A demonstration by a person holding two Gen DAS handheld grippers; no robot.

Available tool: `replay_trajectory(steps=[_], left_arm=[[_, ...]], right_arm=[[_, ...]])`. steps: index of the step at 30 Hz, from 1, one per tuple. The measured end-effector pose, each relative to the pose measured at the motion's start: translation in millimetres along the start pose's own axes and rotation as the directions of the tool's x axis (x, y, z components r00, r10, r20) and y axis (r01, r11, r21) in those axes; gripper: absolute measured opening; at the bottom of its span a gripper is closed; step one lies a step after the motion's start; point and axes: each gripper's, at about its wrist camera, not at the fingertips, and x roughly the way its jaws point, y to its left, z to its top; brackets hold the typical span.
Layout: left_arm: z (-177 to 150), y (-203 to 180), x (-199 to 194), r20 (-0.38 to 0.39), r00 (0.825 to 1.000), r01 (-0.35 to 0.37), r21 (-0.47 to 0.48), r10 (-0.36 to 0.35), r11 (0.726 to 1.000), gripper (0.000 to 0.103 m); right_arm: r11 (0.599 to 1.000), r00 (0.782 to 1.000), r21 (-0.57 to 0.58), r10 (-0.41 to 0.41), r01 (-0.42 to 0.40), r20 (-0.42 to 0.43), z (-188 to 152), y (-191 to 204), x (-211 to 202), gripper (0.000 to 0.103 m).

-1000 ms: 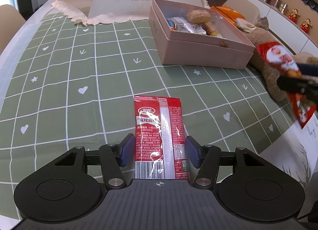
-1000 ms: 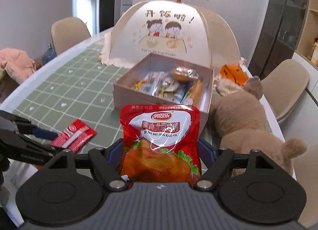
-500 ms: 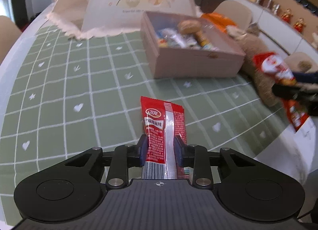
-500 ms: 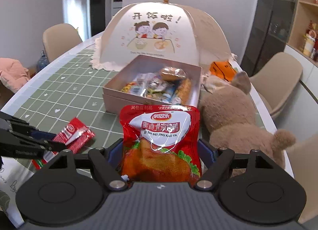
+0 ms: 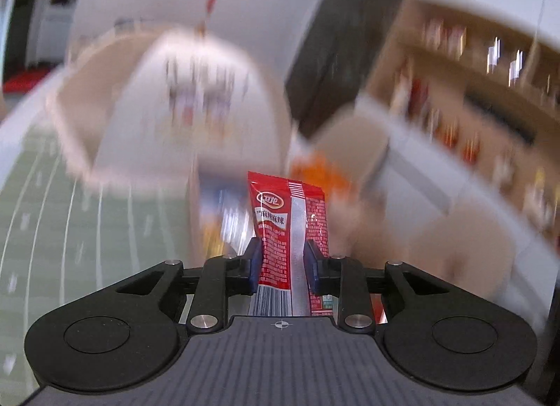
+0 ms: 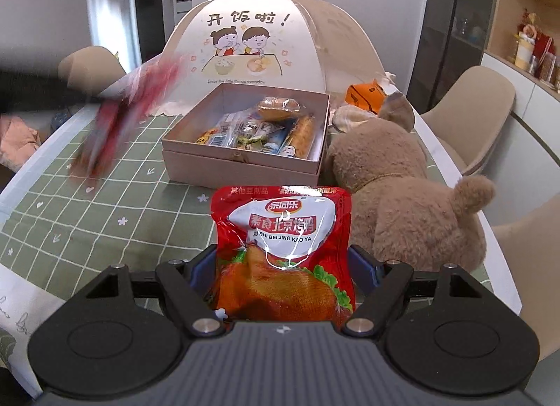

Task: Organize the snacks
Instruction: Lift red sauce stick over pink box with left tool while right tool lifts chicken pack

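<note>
A narrow red snack packet [image 5: 287, 217] stands upright between the blue pads of my left gripper [image 5: 282, 252], lifted off the table; the pads press its sides while the jaws are opening slightly. The right wrist view shows that same packet [image 6: 119, 118] as a red blur above the table's left side. My right gripper [image 6: 283, 260] is shut on a wide red roast-duck snack pouch [image 6: 283, 227], held in front of the pink box [image 6: 241, 164]. The box stands open and holds several wrapped snacks.
A cream food-cover dome [image 6: 266, 38] stands behind the box. A brown teddy bear [image 6: 402, 203] lies right of it, with an orange item [image 6: 364, 96] behind. The green checked tablecloth [image 6: 122, 203] covers the table; beige chairs [image 6: 469, 118] stand around. The left wrist view is motion-blurred.
My left gripper closed on the narrow red packet lying on the cloth and lifted it up, tilting toward the box. The right gripper kept its pouch and shifted slightly.
</note>
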Motion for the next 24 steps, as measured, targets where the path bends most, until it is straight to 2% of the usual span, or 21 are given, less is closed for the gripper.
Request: replay_trajectory(steps=[2, 3, 6, 10, 12, 14, 17, 21, 24], left_arm=[[26, 1, 16, 0.128, 0.991, 0.035, -0.067, -0.026, 0.997, 0.041], [35, 4, 30, 0.150, 0.988, 0.050, -0.095, -0.035, 0.994, 0.044], [52, 16, 78, 0.082, 0.996, 0.047, -0.154, -0.034, 0.987, 0.044], [42, 28, 76, 0.090, 0.993, 0.087, -0.178, -0.072, 0.980, 0.044], [26, 36, 64, 0.052, 0.996, 0.079, -0.198, -0.070, 0.977, 0.044], [5, 44, 54, -0.036, 0.997, 0.058, -0.227, -0.068, 0.972, 0.044], [-37, 51, 36, -0.171, 0.984, 0.019, -0.226, -0.059, 0.974, 0.044], [-71, 56, 20, -0.287, 0.958, -0.046, -0.187, -0.010, 0.981, 0.044], [-72, 54, 16, -0.294, 0.956, -0.060, -0.195, 0.000, 0.979, 0.043]], right_arm=[[1.000, 1.000, 0.020, 0.013, -0.013, -0.002, 4, 2, 4, 0.078], [0.999, 1.000, 0.028, 0.023, -0.023, -0.004, 6, 4, 6, 0.078], [0.999, 0.999, 0.026, 0.039, -0.039, -0.003, 13, 11, 10, 0.078], [0.999, 0.999, -0.001, 0.042, -0.042, 0.011, 15, 14, 5, 0.078], [0.999, 0.999, 0.010, 0.039, -0.039, -0.006, 13, 10, 6, 0.078], [0.999, 0.999, 0.024, 0.026, -0.025, -0.028, 12, 2, 10, 0.078], [1.000, 1.000, 0.030, 0.003, -0.002, -0.025, 18, -6, 11, 0.078], [0.998, 0.996, 0.041, 0.043, -0.046, 0.083, 64, -15, -3, 0.078], [0.998, 0.984, 0.030, 0.055, -0.061, 0.167, 118, -16, -5, 0.078]])
